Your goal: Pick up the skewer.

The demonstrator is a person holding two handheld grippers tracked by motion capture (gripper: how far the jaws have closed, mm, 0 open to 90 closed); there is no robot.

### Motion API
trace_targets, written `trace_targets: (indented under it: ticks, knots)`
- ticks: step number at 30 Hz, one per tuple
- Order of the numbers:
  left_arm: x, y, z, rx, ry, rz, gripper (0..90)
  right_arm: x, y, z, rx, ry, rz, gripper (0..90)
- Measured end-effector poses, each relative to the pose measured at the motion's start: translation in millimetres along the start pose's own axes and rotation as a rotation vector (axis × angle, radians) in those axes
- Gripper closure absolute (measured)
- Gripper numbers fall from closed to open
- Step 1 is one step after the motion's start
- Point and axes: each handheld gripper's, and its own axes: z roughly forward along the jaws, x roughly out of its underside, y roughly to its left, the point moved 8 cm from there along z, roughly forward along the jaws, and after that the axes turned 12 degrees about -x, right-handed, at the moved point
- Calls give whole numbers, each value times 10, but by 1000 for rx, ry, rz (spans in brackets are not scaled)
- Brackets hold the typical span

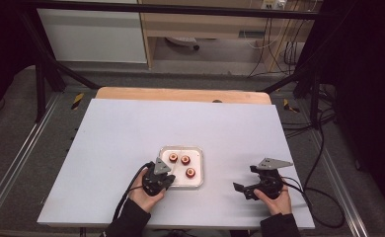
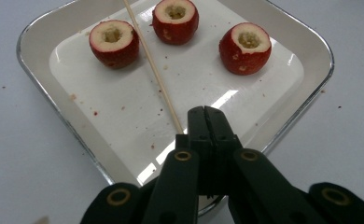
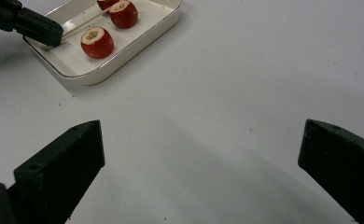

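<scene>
We hold the left gripper [image 2: 205, 112] low over the near edge of the white tray [image 2: 40, 79], its jaws pinched fully together on the near end of a thin wooden skewer [image 2: 152, 67]. The skewer runs away across the tray floor, between two of the three cored red fruits [image 2: 114, 43], probably so that we can lift it and spear one. Our right gripper [image 1: 252, 183] rests well apart on the bench [image 1: 131, 128], jaws spread wide and empty, likely waiting to steady a fruit.
</scene>
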Motion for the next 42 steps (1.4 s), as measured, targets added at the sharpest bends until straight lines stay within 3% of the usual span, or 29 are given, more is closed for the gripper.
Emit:
trace_targets:
  ticks: [4, 7, 13, 19, 31, 42]
  knots:
    - [-55, 1, -49, 1, -41, -22, 895, -1, 0, -2, 0, -1, 0, 10]
    - [-152, 24, -91, -25, -83, -52, 782, -3, 0, -4, -1, -3, 1, 10]
    - [-243, 102, 37, -104, -56, -93, 669, 0, -1, 1, -1, 0, -2, 10]
    - [-223, 116, 159, -143, -26, -88, 709, -5, 2, -5, -3, -4, 0, 10]
    - [-198, 96, 230, -170, -38, -106, 821, -3, 3, 1, -5, -2, 1, 10]
    - [-196, 92, 207, -176, -76, -165, 881, 0, 3, 11, -7, 0, -5, 10]
